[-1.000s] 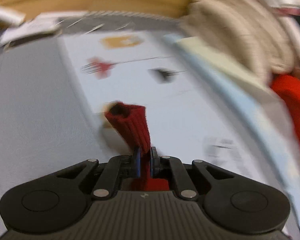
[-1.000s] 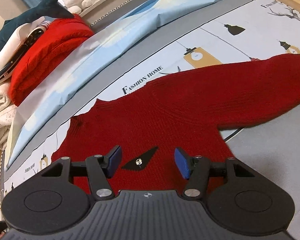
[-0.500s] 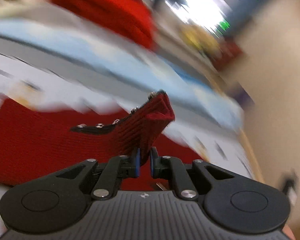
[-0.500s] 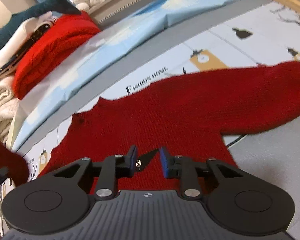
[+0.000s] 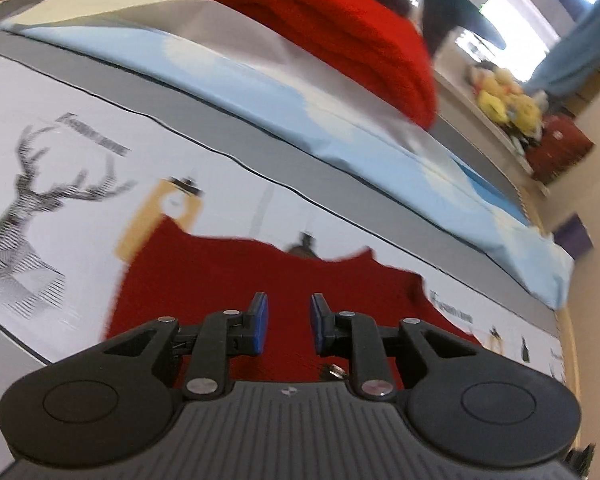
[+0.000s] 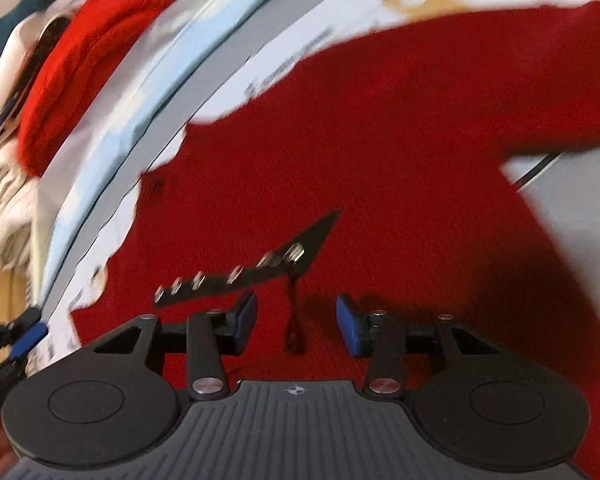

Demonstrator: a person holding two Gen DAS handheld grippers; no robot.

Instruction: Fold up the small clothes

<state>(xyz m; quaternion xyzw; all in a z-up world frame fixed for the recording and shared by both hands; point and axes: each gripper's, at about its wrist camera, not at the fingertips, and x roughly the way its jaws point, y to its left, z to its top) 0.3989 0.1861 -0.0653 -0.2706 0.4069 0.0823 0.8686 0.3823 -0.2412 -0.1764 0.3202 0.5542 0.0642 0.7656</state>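
A printed sheet (image 5: 80, 184) with a deer drawing and small clocks covers the surface, running from the left edge to the lower right of the left wrist view. On it lies the dark red knitted sweater (image 6: 380, 152), spread flat; in the right wrist view it fills the centre and right of the frame, one sleeve reaching to the upper right corner. A light blue folded cloth (image 5: 300, 104) crosses the upper half of the left view as a band. A bright red folded knit (image 5: 340, 20) rests on it at top centre, with a cream knit (image 6: 4, 208) beside it at the left edge of the right view. A black pointed patch with metal studs (image 6: 260, 268) sits on the sweater just above the right claw (image 6: 296, 322), whose jaws are opening over a dangling red thread, pressing nothing. The left claw (image 5: 286, 322) hovers over the sweater in the lower centre, its jaws also opening and bare.
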